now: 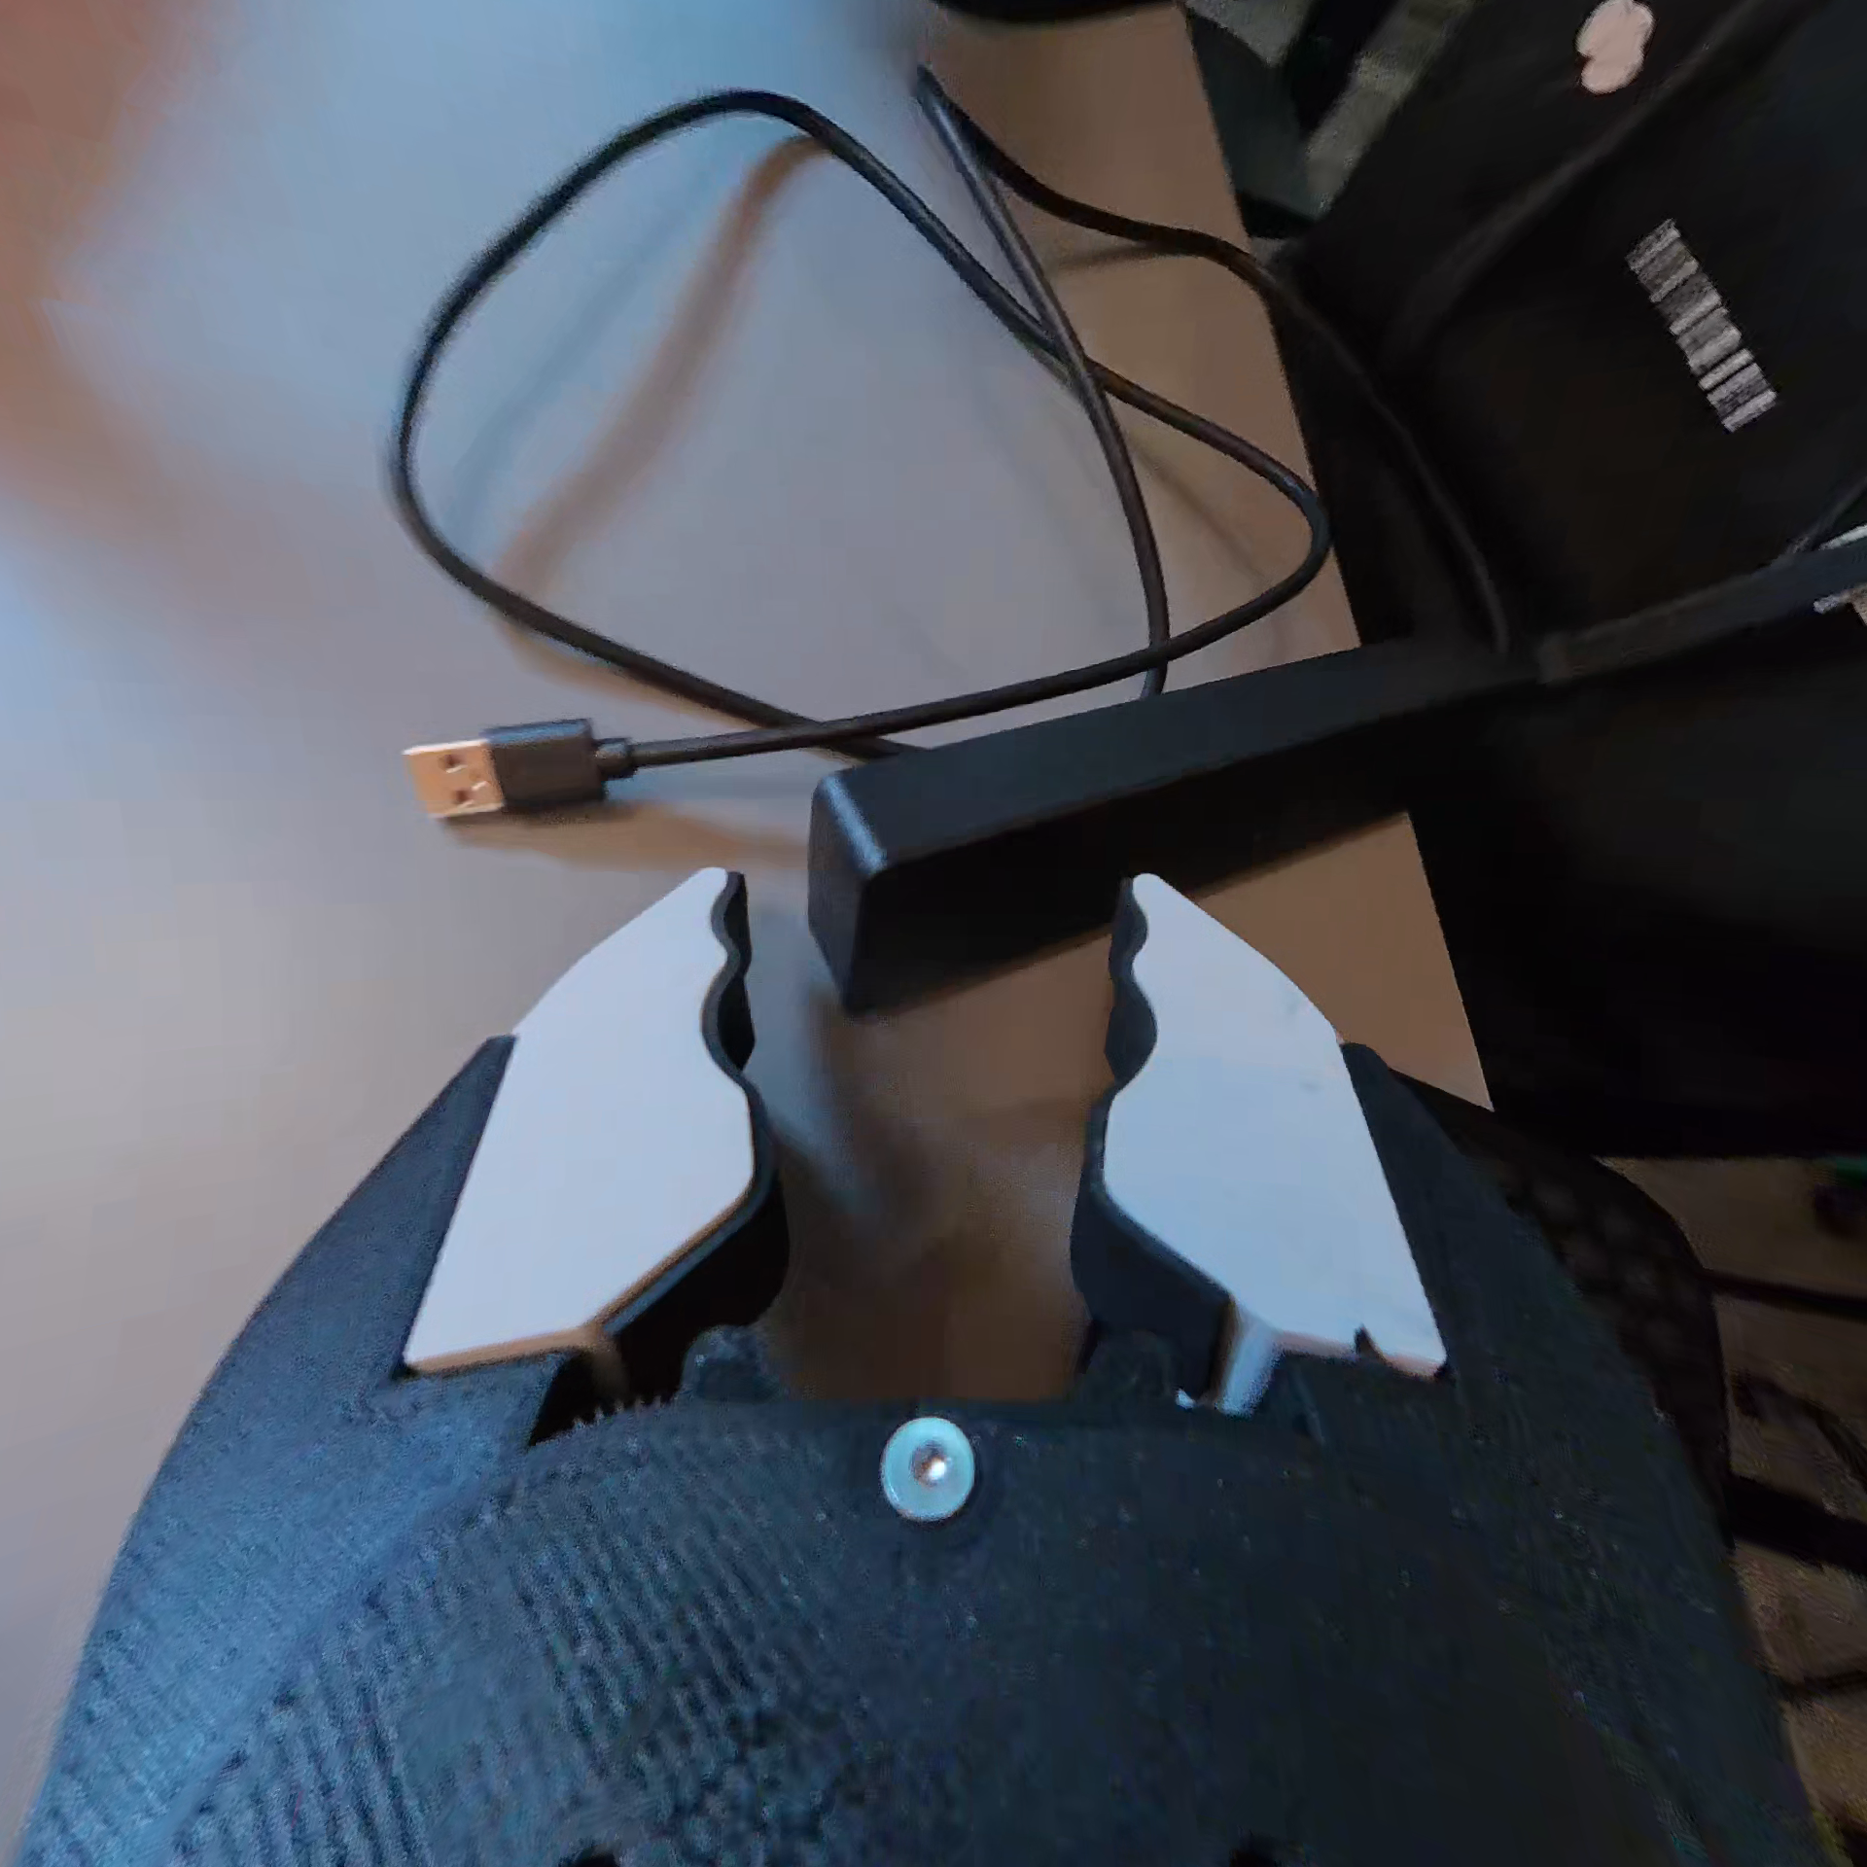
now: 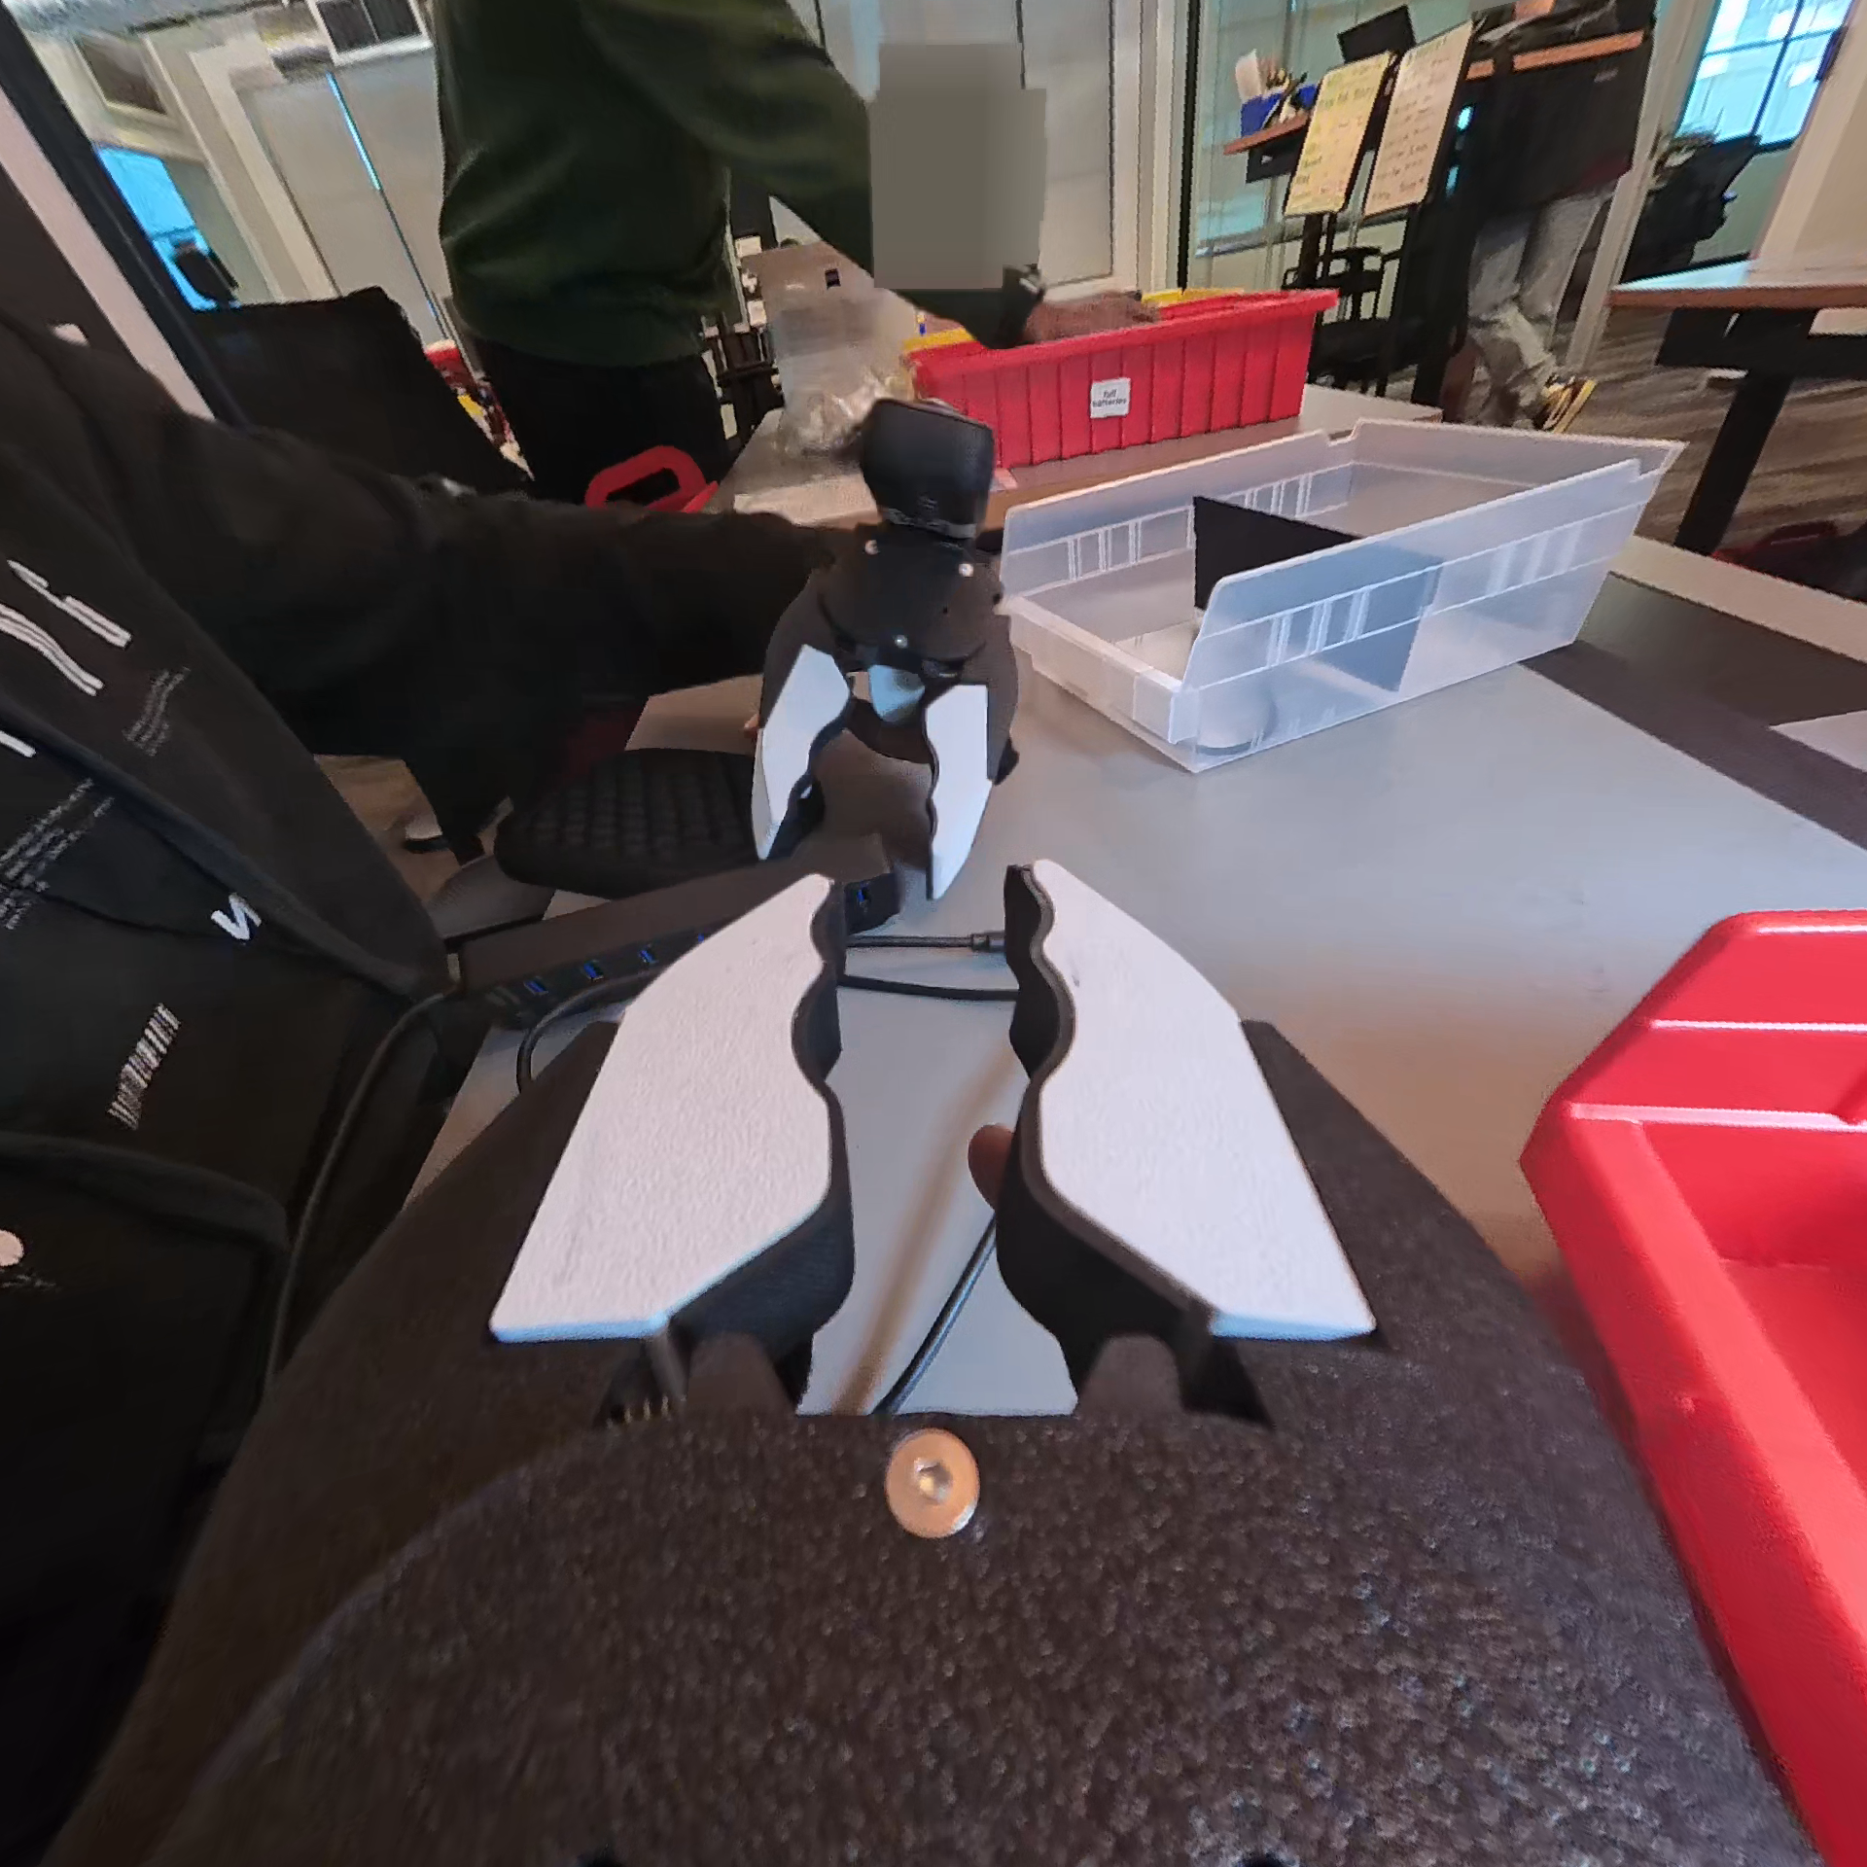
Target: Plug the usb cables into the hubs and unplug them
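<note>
A long black USB hub [image 1: 1162, 798] lies on the grey table [image 1: 253, 606]. My left gripper [image 1: 931, 889] is open, with its fingers on either side of the hub's near end. A loose USB plug [image 1: 505, 778] on a looped black cable [image 1: 626, 162] lies just left of the hub, unplugged. In the right wrist view the hub [image 2: 596, 975] shows blue ports, and the left gripper [image 2: 859, 869] stands over its far end. My right gripper [image 2: 921, 889] is open and empty, low over the table. A black cable [image 2: 909, 985] runs under and ahead of it.
A black bag or garment [image 1: 1667, 505] lies against the hub's right side. A clear plastic bin [image 2: 1313, 606] stands at the back of the table, and a red bin [image 2: 1717, 1263] is close on the right. Another red bin [image 2: 1111, 374] and a person in green [image 2: 606, 182] are behind. Left tips to right tips: about 20 cm. The loose USB plug [image 1: 505, 778] lies some 4 cm from my left tips, 20 cm from my right tips.
</note>
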